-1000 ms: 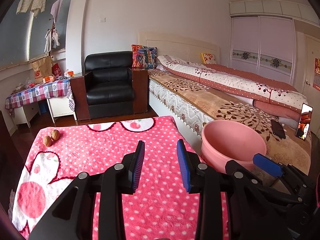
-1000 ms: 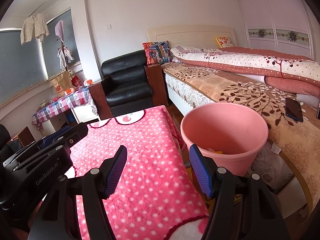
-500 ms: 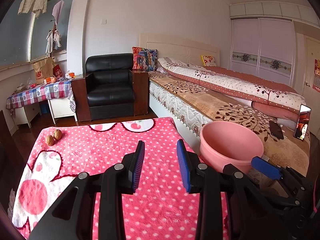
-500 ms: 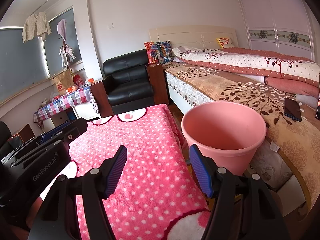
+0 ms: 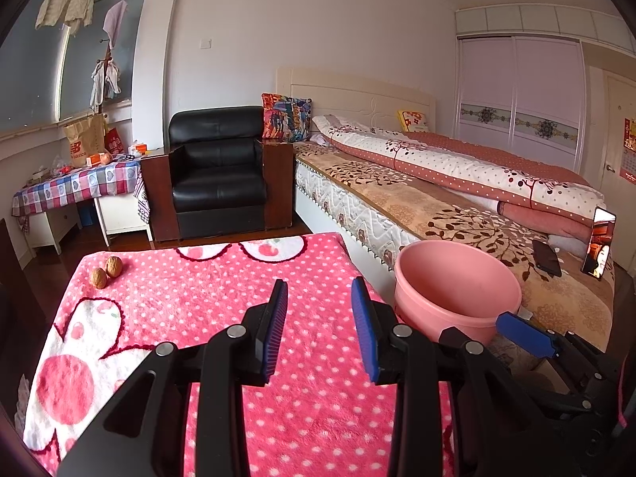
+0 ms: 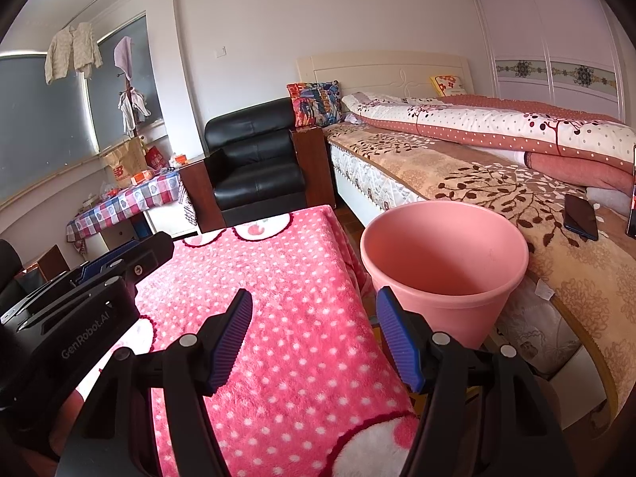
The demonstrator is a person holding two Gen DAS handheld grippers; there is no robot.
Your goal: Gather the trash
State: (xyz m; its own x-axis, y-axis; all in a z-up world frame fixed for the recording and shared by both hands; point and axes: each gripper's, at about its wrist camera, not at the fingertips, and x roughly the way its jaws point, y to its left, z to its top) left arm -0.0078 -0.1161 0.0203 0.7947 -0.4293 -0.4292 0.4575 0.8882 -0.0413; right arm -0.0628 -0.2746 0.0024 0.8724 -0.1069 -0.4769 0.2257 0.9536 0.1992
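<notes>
Bedroom setup, so you've got a worktop (image 5: 167, 318) covered in a pink polka-dot blanket right under you, and both your tools hang over its near end.

Your left hand-held gripper (image 5: 319, 328) has its jaws parted with nothing between the blue pads, just blanket showing through the gap. Same deal with your right hand-held gripper (image 6: 314, 342): jaws wide apart, empty, sitting over the worktop's right edge.

Next out, off that right edge, is the pink bucket (image 6: 445, 274), standing upright on the floor between the worktop and the bed (image 5: 437, 206). It's just beside your right tool. I can't see the bottom of it from either camera, so no idea what's in there.

Now the bit that matters: the only things on the blanket that look like trash are two walnuts (image 5: 106, 271), touching each other, way up at the far-left corner of the worktop. From your left tool they lie ahead and well off to the left. The pair lines up roughly along the far edge, slightly diagonal. Your left hand is clearly the nearer one; the right camera doesn't even show them, the left tool's body blocks that side. So I'd reach forward-left with the left, then carry across to the bucket on the right.

Further back there's a black armchair (image 5: 218, 175) and a checkered side table, nothing you need.
</notes>
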